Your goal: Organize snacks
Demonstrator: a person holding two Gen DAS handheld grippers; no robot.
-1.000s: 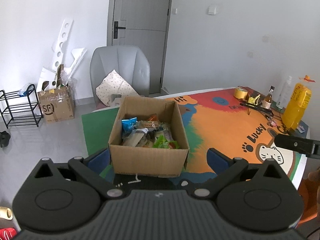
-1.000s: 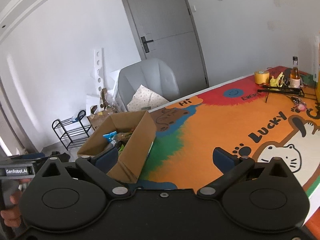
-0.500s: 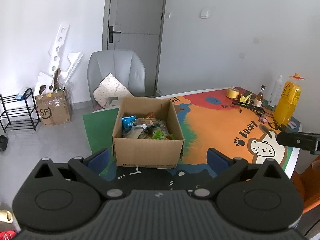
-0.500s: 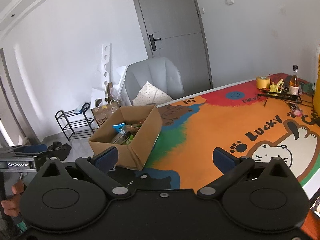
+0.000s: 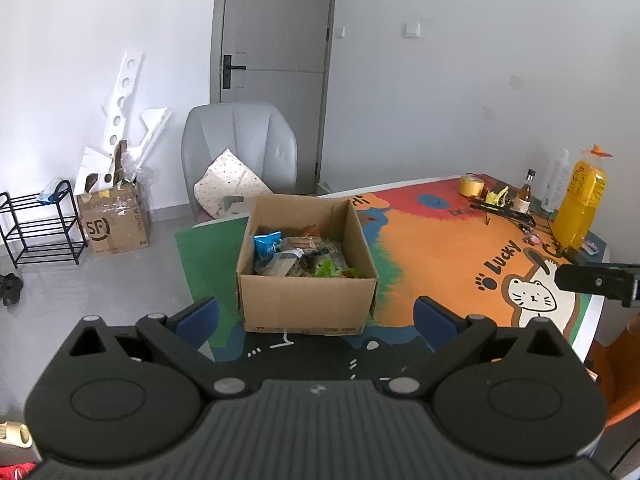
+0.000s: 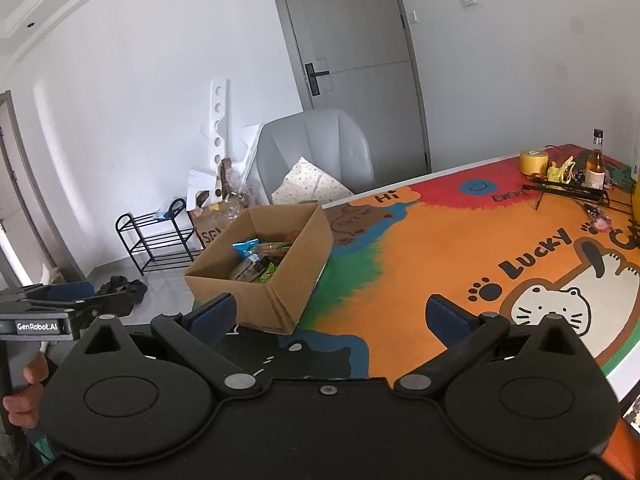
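Both grippers idle, nothing held. Left gripper point(image 5: 315, 316): jaws spread wide, blue pads point(image 5: 198, 314) well apart, no contact with anything; it hangs over the near edge of the table point(image 5: 440, 248), pointed at the front wall of the cardboard box point(image 5: 306, 304), which sits between the two fingers in the left wrist view but short of them. Right gripper point(image 6: 330, 316): jaws also wide apart and empty, blue pads point(image 6: 214, 314) touching nothing; its left finger overlaps the box's point(image 6: 296, 264) near corner in the right wrist view, can't tell if there's actual contact, looks like it is just in front. Box is open-topped, upright, on the green/blue left end of the colourful cartoon mat, near the table's front edge. Snacks point(image 5: 298, 258) are piled inside it: a blue packet point(image 5: 267, 243) at the left, clear wrapped items in the middle, a green packet point(image 5: 330, 270) toward the front right. Far right end of the table: yellow tape roll point(image 5: 470, 186), small brown bottle point(image 5: 526, 192), big bottle of orange drink point(image 5: 580, 204). Grey chair point(image 5: 240, 148) with a spotted cushion stands behind the box. The left gripper's body shows at the left edge of the right wrist view, gripped by a hand point(image 6: 24, 392).
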